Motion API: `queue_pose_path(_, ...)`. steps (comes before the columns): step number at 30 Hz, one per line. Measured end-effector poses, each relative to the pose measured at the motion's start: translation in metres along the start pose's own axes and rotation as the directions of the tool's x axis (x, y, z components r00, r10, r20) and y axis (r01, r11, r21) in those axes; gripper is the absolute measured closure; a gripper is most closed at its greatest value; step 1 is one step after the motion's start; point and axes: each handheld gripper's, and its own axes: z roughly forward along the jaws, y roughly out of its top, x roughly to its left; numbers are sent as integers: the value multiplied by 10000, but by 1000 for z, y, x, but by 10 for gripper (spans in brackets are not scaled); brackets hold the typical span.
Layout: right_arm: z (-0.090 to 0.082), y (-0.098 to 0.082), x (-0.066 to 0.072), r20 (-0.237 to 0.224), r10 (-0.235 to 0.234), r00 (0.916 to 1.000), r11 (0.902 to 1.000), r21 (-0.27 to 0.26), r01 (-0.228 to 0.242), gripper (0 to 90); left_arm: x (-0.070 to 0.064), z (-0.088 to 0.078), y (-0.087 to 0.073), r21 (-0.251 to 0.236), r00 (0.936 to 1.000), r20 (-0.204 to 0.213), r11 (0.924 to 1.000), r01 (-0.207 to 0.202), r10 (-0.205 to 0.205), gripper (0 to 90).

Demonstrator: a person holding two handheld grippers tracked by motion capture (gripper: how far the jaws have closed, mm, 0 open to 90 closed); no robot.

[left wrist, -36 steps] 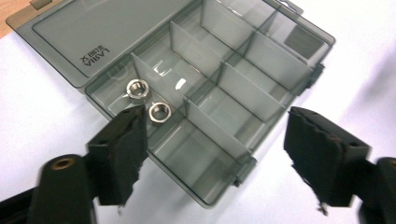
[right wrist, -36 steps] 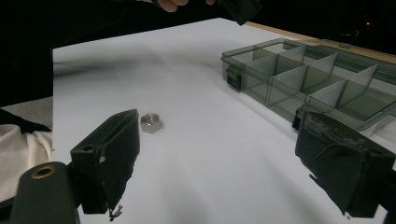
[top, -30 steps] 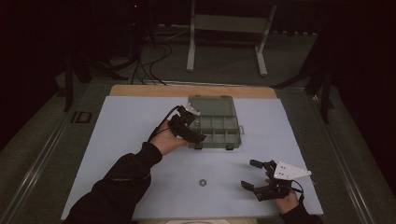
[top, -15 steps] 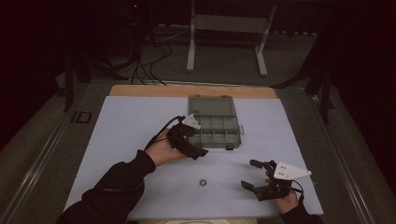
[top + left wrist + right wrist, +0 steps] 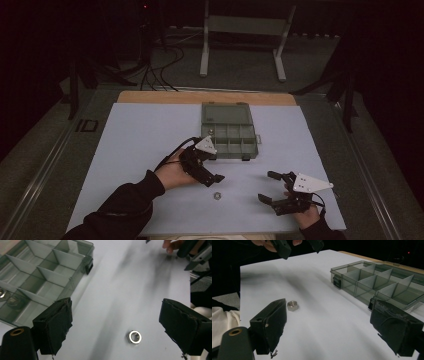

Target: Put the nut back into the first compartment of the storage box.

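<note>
Both claws (image 5: pixel 207 170) (image 5: pixel 272 187) gape empty over a pale sheet (image 5: pixel 140 145) in a dark room.

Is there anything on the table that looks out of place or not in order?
One small thing: a single hex nut lies loose on the white sheet, outside the open compartment box, while two other small metal parts sit inside one compartment. Nothing looks spilled or damaged.

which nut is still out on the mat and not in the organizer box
The single hex nut lying loose on the white mat, below the open left gripper. The other nuts already sit in a compartment of the organizer box.
</note>
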Motion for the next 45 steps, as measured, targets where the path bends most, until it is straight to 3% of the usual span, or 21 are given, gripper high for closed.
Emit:
queue_pose_path(4, 0, 0, 0, -2, -18, 10000, 10000, 5, 18, 138, -5, 0, -5, -119, 9995, 249, 9998, -185, 188, 149)
queue_pose_path(13, 0, 0, 1, -13, -36, 10000, 10000, 38, 36, 138, -16, 11, -12, 432, 9932, 822, 9953, -866, 828, 220)
queue_pose_path(18, 0, 0, 1, -10, -39, 10000, 10000, 33, 40, 139, -20, 19, -15, 840, 9871, 1120, 9887, -1244, 1147, 276)
queue_pose_path(25, 0, 0, 1, -23, -35, 10000, 10000, 28, 35, 138, -27, 31, -19, 1390, 9777, 1465, 9754, -1712, 1507, 345)
queue_pose_path(30, 0, 0, 1, -18, -37, 10000, 10000, 33, 37, 139, -31, 40, -23, 1799, 9708, 1556, 9611, -2097, 1827, 408)
queue_pose_path(35, 0, 0, 1, -23, -30, 10000, 10000, 32, 30, 138, -30, 48, -24, 2142, 9715, 1311, 9511, -2224, 1976, 443)
queue_pose_path(43, 0, 0, 1, -26, -20, 10000, 10000, 26, 20, 138, -31, 59, -23, 2719, 9667, 1182, 9289, -2514, 2270, 517)
queue_pose_path(45, 0, 0, 1, -26, -28, 10000, 10000, 34, 28, 138, -30, 62, -22, 2791, 9671, 1194, 9272, -2497, 2245, 536)
